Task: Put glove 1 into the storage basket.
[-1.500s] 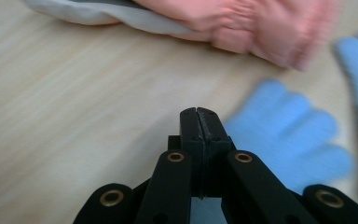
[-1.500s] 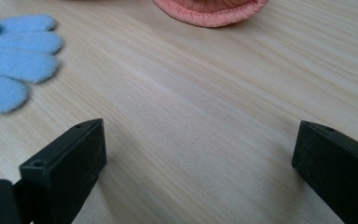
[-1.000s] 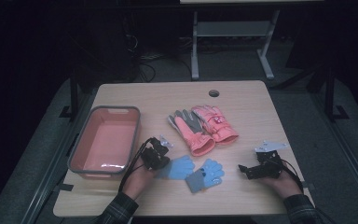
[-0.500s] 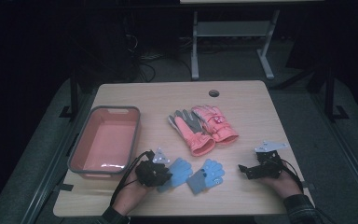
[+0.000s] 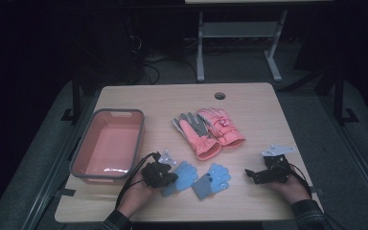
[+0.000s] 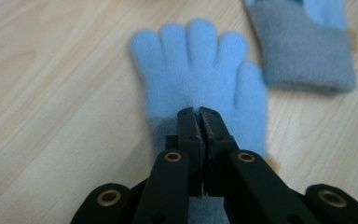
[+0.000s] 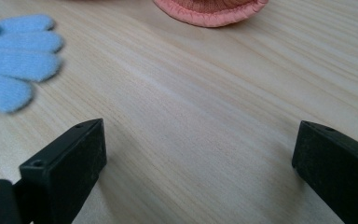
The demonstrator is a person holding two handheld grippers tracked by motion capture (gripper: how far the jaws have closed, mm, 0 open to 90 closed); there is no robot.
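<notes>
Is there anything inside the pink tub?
Empty. In the high view the pink tub shows just its bare bottom, and both blue gloves and pink gloves lie outside it on the table.

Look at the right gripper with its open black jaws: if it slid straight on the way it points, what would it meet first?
Probably the fuzzy light-blue knit glove: the right gripper points left along the bare wooden table toward it, though depth is uncertain.

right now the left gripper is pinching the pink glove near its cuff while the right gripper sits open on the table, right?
Not quite: the left gripper is pinching the near blue glove, not a pink one. The left gripper view shows its jaws shut on the blue knit near the cuff. The pink gloves lie untouched farther up the table in the high view. The right gripper does sit open on the table.
</notes>
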